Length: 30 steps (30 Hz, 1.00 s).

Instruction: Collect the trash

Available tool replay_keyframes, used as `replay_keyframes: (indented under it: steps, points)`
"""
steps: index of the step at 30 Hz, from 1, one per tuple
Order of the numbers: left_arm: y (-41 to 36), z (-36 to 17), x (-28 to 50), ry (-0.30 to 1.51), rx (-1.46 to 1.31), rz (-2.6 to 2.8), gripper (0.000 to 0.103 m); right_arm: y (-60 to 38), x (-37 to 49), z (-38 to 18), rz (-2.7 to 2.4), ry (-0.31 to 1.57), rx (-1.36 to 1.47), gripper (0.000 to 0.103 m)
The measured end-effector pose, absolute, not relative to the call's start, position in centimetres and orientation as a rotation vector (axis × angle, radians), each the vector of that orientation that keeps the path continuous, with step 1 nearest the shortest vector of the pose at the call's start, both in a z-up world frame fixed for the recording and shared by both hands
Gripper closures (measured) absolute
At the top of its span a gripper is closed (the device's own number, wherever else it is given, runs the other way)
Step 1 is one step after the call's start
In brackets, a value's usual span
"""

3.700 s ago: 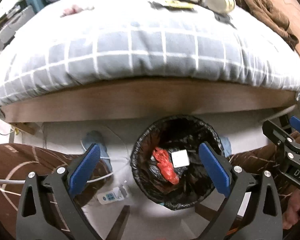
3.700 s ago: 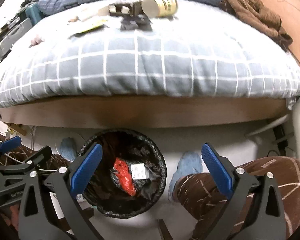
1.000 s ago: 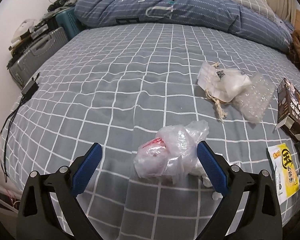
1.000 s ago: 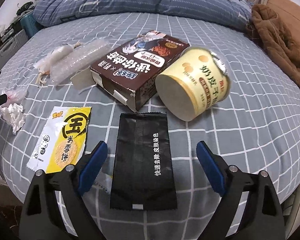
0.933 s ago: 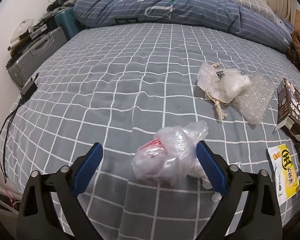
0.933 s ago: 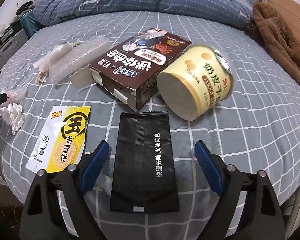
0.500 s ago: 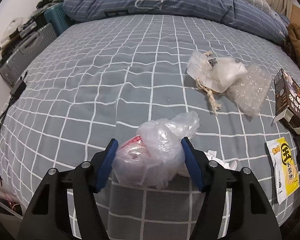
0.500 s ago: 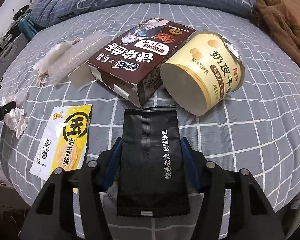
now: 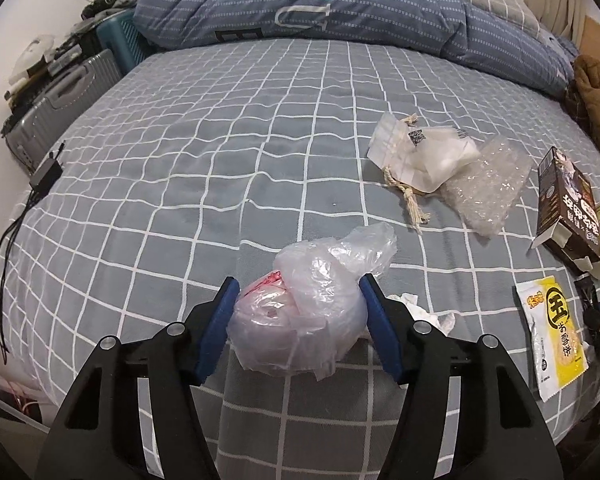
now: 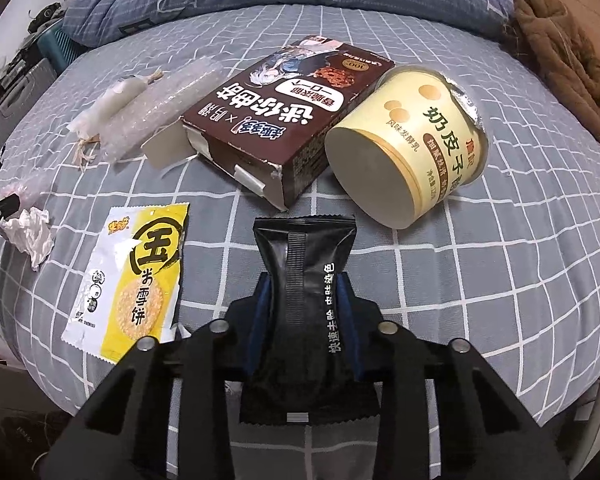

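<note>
I see a thin crinkled clear plastic bag (image 9: 312, 312) on soft checked cloth bedding (image 9: 220, 152); at my two o'clock, bubbly clear wrap (image 9: 488, 188); the black sachet (image 10: 306, 276) looks glossy.

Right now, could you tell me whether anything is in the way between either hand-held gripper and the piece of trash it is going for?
Nothing visible is. The left hand-held gripper already squeezes the clear plastic bag, and the right hand-held gripper has pinched the black sachet into a fold on the checked bedspread.
</note>
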<state>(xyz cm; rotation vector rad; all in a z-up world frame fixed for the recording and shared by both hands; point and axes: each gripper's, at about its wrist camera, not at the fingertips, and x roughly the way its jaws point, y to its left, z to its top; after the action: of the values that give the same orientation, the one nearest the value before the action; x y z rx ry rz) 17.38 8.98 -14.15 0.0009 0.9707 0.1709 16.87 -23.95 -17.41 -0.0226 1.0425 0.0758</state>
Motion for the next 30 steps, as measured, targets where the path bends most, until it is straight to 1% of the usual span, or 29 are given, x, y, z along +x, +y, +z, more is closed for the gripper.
replay_keyframes:
  steps: [4, 22, 30]
  points:
    - [8.8, -13.5, 16.9, 0.962, -0.003, 0.169, 0.043, -24.1, 16.6, -17.0, 0.078, 1.031, -0.012, 0.077]
    - [5.0, -7.6, 12.5, 0.872, -0.008, 0.118, 0.043, -24.0, 13.2, -13.3, 0.068, 0.932, -0.046, 0.077]
    - [3.3, -6.3, 10.2, 0.851, -0.013, 0.089, 0.043, -24.2, 11.3, -11.6, 0.071, 0.905, -0.041, 0.077]
